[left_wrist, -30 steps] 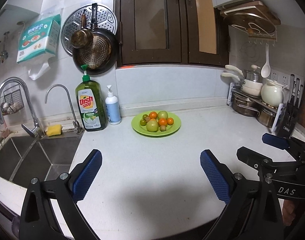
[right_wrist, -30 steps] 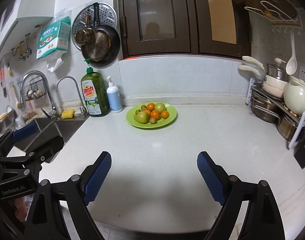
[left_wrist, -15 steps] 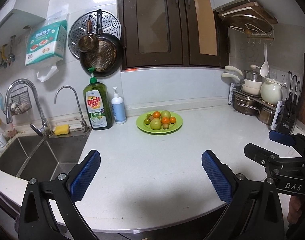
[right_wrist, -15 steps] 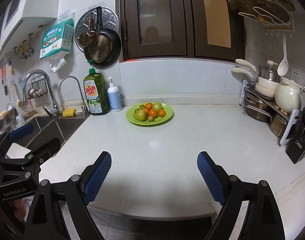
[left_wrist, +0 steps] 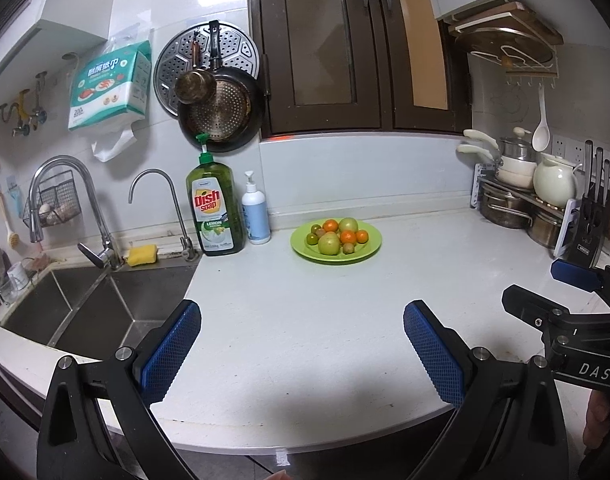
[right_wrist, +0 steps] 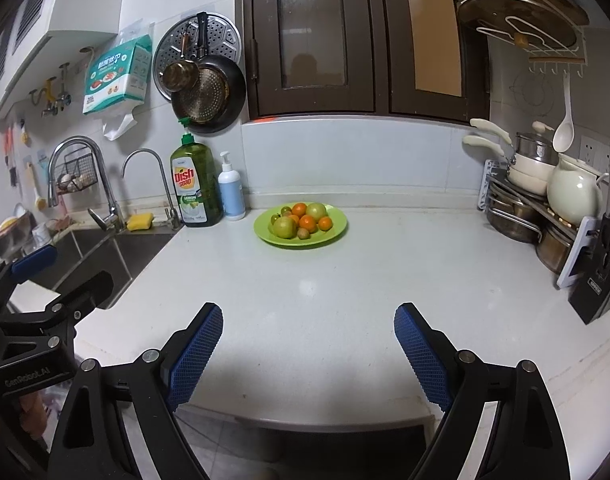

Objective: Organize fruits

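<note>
Blue-padded claws — wide apart, empty

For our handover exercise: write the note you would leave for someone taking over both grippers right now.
Left gripper: open, empty, above the white countertop near its front edge.
Right gripper: open, empty, likewise back from the fruit.
Round green plate sits by the back wall, right of the white pump bottle; it holds orange and green fruits heaped together.
Done: nothing visible; no fruit lifted.
Left: approach the plate and sort the fruits.
</note>
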Demonstrator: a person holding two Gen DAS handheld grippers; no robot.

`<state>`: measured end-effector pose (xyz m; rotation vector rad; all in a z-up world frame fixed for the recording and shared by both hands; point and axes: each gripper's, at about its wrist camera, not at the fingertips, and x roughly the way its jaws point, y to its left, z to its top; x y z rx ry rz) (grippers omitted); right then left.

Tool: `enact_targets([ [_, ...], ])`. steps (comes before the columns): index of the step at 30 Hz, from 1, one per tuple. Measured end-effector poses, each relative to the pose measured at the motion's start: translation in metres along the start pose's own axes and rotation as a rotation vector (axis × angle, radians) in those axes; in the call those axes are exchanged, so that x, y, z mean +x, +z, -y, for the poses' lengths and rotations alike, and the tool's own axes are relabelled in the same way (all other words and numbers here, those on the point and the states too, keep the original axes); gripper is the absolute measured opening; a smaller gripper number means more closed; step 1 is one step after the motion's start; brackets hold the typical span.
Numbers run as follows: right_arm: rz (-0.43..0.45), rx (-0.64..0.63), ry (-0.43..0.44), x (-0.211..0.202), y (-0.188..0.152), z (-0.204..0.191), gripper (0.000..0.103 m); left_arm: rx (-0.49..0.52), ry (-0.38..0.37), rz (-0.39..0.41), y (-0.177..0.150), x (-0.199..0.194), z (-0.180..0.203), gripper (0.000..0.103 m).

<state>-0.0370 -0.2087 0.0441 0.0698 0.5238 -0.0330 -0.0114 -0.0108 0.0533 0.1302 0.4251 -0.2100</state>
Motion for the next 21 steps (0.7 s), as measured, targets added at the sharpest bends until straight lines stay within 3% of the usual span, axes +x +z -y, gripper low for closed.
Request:
enact_targets([
  [21,0.004,-0.012,0.006,-0.003,-0.001,-0.002,0.088,-0.008,0.023,0.013,-0.004,-0.011,0.002,0.103],
])
